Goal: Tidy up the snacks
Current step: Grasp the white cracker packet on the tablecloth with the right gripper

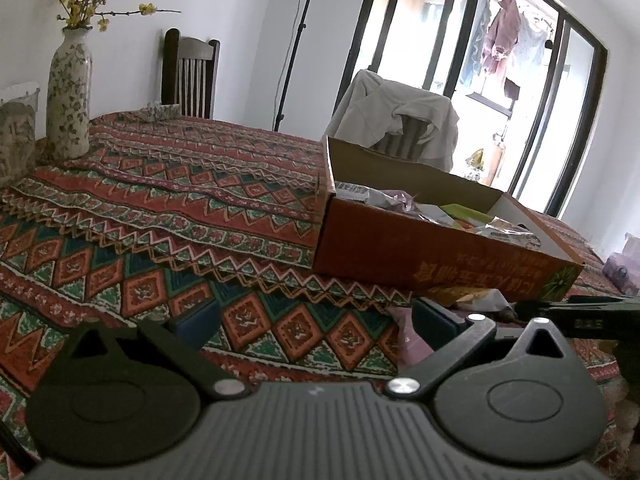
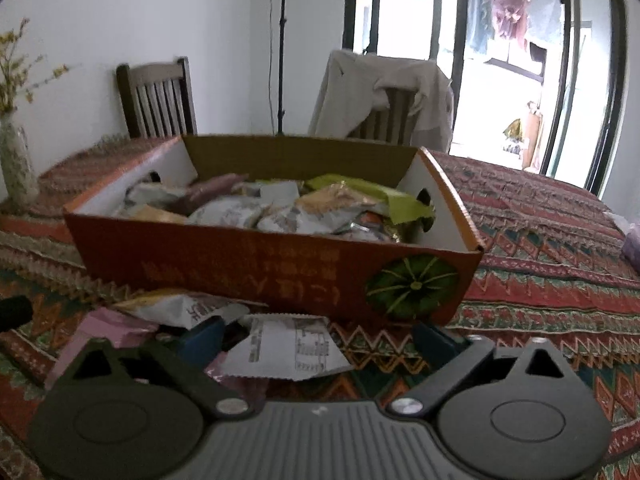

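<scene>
While most snack packets already fill the orange box (image 2: 276,268) on the patterned worktop (image 2: 540,280), a few loose packets (image 2: 280,350) remain before it, between the wide-open, empty right hand-held gripper (image 2: 316,338).

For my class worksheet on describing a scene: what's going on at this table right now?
A person with a gripper in each hand is sorting snacks into an orange cardboard box on a patterned tablecloth. The box already holds many packets. A few remain on the cloth in front of it, including a white packet and a pink packet. The right gripper is open, with the white packet lying between its fingers, ungripped. The left gripper is open over bare cloth.
</scene>
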`<act>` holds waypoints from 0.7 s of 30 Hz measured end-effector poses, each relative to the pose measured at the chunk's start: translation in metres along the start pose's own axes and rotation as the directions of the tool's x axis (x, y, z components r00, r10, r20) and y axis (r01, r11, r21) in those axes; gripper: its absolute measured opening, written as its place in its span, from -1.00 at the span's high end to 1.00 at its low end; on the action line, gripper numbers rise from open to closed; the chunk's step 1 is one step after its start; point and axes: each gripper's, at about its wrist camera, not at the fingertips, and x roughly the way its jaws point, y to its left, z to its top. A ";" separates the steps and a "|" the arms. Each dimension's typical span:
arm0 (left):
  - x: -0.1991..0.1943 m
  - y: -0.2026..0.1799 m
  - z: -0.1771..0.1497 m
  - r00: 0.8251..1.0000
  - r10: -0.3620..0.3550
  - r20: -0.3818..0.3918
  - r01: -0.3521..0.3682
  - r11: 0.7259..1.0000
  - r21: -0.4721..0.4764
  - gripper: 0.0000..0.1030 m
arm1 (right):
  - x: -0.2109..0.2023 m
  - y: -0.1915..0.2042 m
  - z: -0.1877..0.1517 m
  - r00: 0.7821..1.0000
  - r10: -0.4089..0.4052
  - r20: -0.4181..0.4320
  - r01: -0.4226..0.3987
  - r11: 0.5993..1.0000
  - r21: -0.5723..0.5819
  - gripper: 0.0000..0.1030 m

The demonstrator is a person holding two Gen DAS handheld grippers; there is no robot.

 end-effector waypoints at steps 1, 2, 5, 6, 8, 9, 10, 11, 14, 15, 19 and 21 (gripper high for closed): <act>0.000 0.000 0.000 1.000 -0.002 -0.002 0.002 1.000 0.001 -1.00 | 0.004 0.002 0.001 1.000 -0.001 -0.015 0.001 1.000 -0.008 -0.78; 0.000 0.000 0.000 1.000 -0.002 -0.002 0.002 1.000 0.002 -1.00 | 0.008 0.003 0.001 1.000 0.001 -0.024 -0.001 1.000 -0.011 -0.64; 0.000 -0.001 0.000 1.000 0.000 -0.002 0.000 1.000 0.002 -1.00 | 0.014 0.005 0.001 0.998 0.037 -0.044 -0.037 0.999 -0.002 -0.18; 0.000 -0.001 0.000 1.000 0.001 -0.003 -0.001 1.000 0.001 -1.00 | 0.014 0.005 0.000 0.998 0.047 -0.045 -0.047 0.999 0.001 -0.14; 0.001 -0.001 0.000 1.000 0.003 -0.006 -0.003 1.000 -0.001 -1.00 | 0.011 0.005 0.000 0.997 0.064 -0.036 -0.064 0.998 0.002 -0.05; 0.001 -0.001 0.000 1.000 0.005 -0.007 -0.005 1.000 -0.001 -1.00 | 0.008 0.005 -0.001 0.997 0.067 -0.027 -0.067 0.998 0.006 -0.03; 0.001 -0.001 0.000 1.000 0.006 -0.009 -0.006 1.000 -0.001 -1.00 | 0.005 0.003 -0.001 0.998 0.067 -0.017 -0.067 0.998 0.009 -0.03; 0.002 -0.001 0.000 1.000 0.008 -0.010 -0.008 1.000 -0.001 -1.00 | 0.003 0.002 -0.002 0.998 0.067 -0.007 -0.067 0.998 0.014 -0.01; 0.002 -0.001 0.000 1.000 0.013 -0.011 -0.013 1.000 -0.002 -1.00 | -0.006 -0.005 -0.005 0.998 0.063 0.016 -0.063 0.998 0.030 -0.01; 0.003 -0.001 0.000 1.000 0.015 -0.012 -0.016 1.000 -0.002 -1.00 | -0.010 -0.007 -0.007 0.998 0.058 0.026 -0.059 0.998 0.032 0.00; 0.003 0.000 0.000 0.999 0.031 -0.015 -0.031 1.000 -0.004 -1.00 | -0.027 -0.018 -0.015 0.996 0.037 0.077 -0.040 0.998 0.044 0.00; 0.004 -0.001 0.000 0.999 0.043 -0.025 -0.043 0.999 -0.003 -1.00 | -0.036 -0.026 -0.021 0.994 0.024 0.103 -0.030 0.998 0.057 0.00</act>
